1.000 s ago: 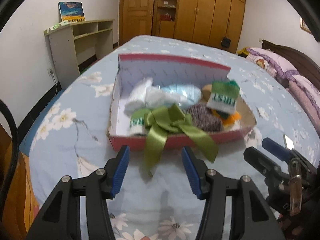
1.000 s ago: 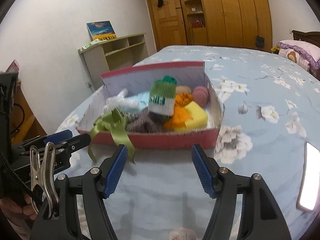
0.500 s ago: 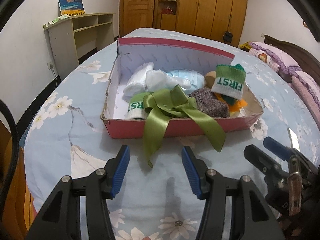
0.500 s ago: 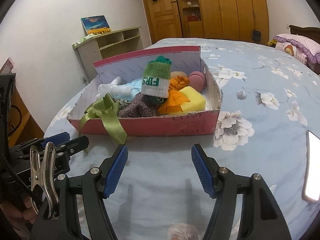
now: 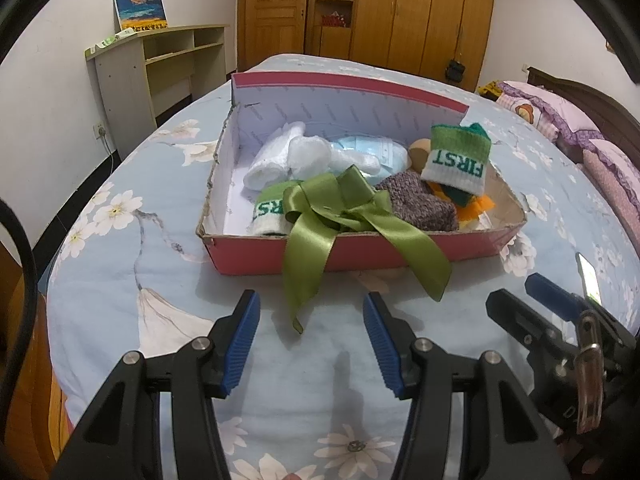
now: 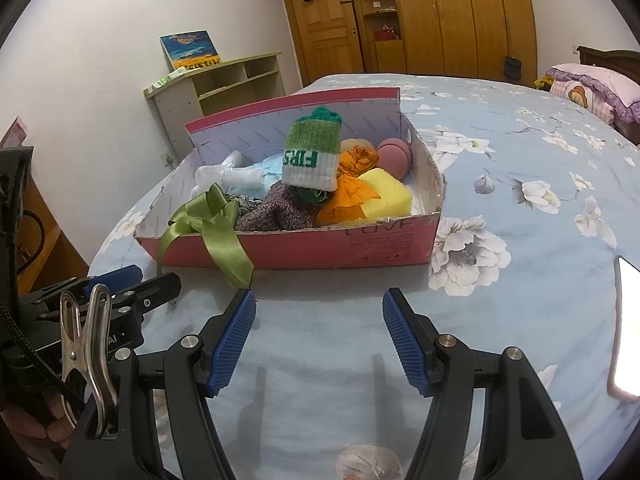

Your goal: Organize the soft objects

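A pink cardboard box sits on the floral bedspread. It holds soft items: a green-and-white "FIRST" sock on top, a second one, a purple knit piece, white cloths, an orange cloth, a yellow sponge and a pink ball. A green ribbon bow hangs over the front wall. My left gripper is open and empty just short of the ribbon. My right gripper is open and empty in front of the box.
A white shelf unit stands by the left wall. Wooden wardrobes line the far wall. Pillows lie at the bed's right end. A lit phone lies on the bedspread at right.
Both grippers have moved closer to the box, which looms larger in both views. Both stay open and empty. The box contents have not moved.
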Motion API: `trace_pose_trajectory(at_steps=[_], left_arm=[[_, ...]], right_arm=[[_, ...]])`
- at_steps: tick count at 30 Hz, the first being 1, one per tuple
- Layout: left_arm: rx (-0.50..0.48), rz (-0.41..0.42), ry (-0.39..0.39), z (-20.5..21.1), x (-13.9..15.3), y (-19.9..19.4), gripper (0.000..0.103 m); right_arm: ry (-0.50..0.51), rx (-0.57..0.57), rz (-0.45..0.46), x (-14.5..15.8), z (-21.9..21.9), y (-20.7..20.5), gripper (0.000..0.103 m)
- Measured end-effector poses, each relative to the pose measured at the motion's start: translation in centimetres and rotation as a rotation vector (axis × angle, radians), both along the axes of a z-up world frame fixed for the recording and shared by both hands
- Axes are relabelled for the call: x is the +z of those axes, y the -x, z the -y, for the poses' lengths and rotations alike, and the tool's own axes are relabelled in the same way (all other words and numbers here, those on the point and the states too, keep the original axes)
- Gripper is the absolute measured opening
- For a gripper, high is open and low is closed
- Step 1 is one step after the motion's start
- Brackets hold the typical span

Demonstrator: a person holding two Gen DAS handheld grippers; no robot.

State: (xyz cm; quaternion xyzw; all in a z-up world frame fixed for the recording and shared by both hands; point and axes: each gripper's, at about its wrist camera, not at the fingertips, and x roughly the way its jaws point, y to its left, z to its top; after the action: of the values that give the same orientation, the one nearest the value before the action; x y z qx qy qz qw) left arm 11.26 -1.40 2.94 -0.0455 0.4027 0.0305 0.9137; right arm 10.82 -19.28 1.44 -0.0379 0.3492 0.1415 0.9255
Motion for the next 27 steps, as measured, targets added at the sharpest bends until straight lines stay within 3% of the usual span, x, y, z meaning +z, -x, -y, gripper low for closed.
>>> trace_pose_trajectory(at_steps=[27], left_arm=[[-0.001,-0.004,-0.004,0.16,-0.26,-0.07,0.057]], right_arm=[[-0.004,-0.002,-0.002,-0.18,0.08,0.01,0.068]])
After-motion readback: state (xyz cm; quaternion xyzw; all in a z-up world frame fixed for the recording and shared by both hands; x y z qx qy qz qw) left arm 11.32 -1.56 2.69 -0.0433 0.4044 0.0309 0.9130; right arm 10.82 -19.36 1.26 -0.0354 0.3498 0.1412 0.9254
